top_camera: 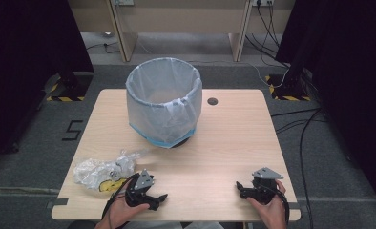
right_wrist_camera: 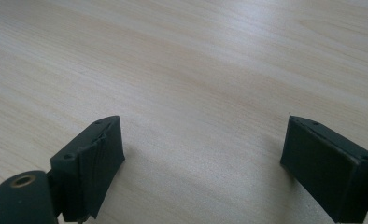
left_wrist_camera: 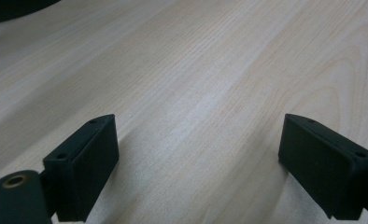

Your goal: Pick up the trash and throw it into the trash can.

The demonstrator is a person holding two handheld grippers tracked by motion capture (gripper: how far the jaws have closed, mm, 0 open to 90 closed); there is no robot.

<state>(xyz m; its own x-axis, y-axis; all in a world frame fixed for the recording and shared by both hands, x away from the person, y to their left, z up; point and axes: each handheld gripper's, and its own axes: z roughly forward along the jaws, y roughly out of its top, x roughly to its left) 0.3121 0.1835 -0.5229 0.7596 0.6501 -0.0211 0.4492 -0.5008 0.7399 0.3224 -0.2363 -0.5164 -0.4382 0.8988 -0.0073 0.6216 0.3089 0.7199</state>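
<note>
While both hands rest at the near edge of the desk (top_camera: 224, 143), I see my left gripper (top_camera: 161, 197) lying low on the wood with its tips turned toward the middle, and my right gripper (top_camera: 238, 186) likewise low and turned inward toward the left one, the two well apart. In the left gripper view the fingers (left_wrist_camera: 86, 163) stand spread wide with bare wood grain between them and nothing in their hold. The right gripper view gives the same: fingers (right_wrist_camera: 95, 161) wide apart, bare desk between them, nothing gripped. The thing nearest my left gripper is a crumpled clear bag (top_camera: 102, 171) with something yellow inside, lying at the near left part of the desk, just beside and behind the left hand (top_camera: 124, 210); from the high view I cannot tell whether the gripper's body touches it, but the fingers point away from it. A bin (top_camera: 163, 100) lined with a pale, translucent liner stands upright toward the far middle of the desk, well apart from both grippers and from the bag. A small dark round hole (top_camera: 212, 101) sits in the desk just right of the bin.
</note>
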